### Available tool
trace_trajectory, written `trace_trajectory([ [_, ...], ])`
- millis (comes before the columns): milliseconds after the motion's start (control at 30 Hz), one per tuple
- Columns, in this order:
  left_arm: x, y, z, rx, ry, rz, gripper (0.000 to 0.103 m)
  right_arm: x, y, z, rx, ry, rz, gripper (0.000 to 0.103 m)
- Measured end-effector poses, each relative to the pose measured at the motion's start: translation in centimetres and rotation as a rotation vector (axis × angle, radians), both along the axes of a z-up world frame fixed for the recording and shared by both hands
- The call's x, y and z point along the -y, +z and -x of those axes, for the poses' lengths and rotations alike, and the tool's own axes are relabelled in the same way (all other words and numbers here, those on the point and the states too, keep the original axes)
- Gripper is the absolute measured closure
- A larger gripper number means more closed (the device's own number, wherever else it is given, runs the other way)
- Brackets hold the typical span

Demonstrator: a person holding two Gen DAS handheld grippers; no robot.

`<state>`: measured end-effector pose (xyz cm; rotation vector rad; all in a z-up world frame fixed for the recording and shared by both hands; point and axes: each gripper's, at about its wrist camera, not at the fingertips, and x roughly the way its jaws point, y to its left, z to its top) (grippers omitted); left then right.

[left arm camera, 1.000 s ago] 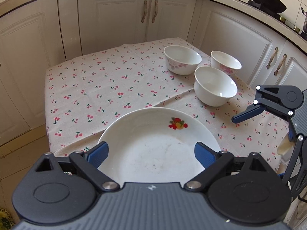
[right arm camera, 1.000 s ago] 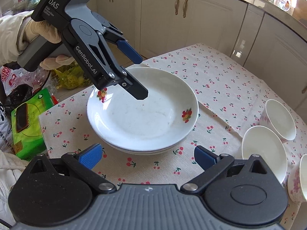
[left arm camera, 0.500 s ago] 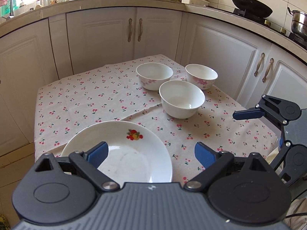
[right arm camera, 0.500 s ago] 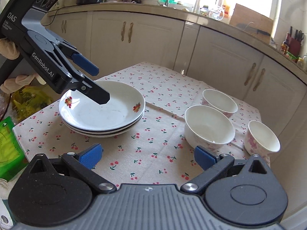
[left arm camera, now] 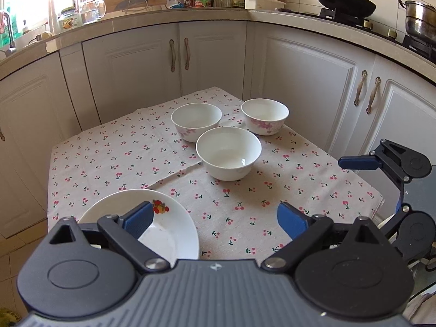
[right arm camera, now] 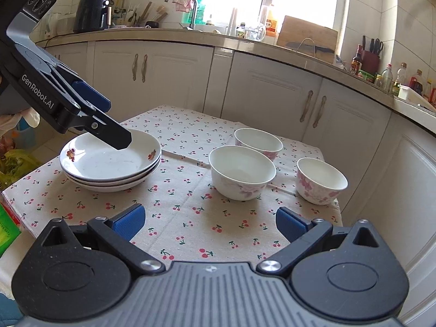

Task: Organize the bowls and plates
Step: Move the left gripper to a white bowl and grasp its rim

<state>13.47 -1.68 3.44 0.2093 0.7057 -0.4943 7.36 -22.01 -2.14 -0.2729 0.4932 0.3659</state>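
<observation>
- Our left gripper (left arm camera: 214,222) stands wide open and holds nothing; seen from the right wrist, its lower finger (right arm camera: 114,133) hangs over the plate stack (right arm camera: 110,160), contact unclear.
- Our right gripper (right arm camera: 209,222) is also spread wide and empty, above the near edge of the cherry-print cloth (right arm camera: 185,204), well apart from the plate stack.
- To the right of the plate stack stand three bowls: the nearest bowl (right arm camera: 242,175), the far bowl (right arm camera: 258,143) behind it, the right bowl (right arm camera: 321,181) beside.
</observation>
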Motion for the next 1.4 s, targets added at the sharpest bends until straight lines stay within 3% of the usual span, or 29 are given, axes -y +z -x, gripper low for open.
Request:
trace_trajectory([
  [367,0.8,-0.8,-1.9,-0.02,-0.064,0.023,0.005,-0.2,-0.2,-1.8,-0.019,-0.041,0.01,0.0],
  [667,1.7,-2.8,-7.9,-0.099,-0.069,0.03,0.005,-0.3,-1.5,-6.4,-0.064,-0.062,0.05,0.0],
  [1033,5.3,-5.3,-14.9,-0.131,-0.118,0.006,0.007,0.0,-3.8,-12.6,-0.112,-0.063,0.026,0.0],
  [1400,7.1,-7.5,-18.7,-0.175,-0.147,-0.007,0.023,-0.2,-5.3,-15.9,-0.118,-0.047,0.024,0.0],
])
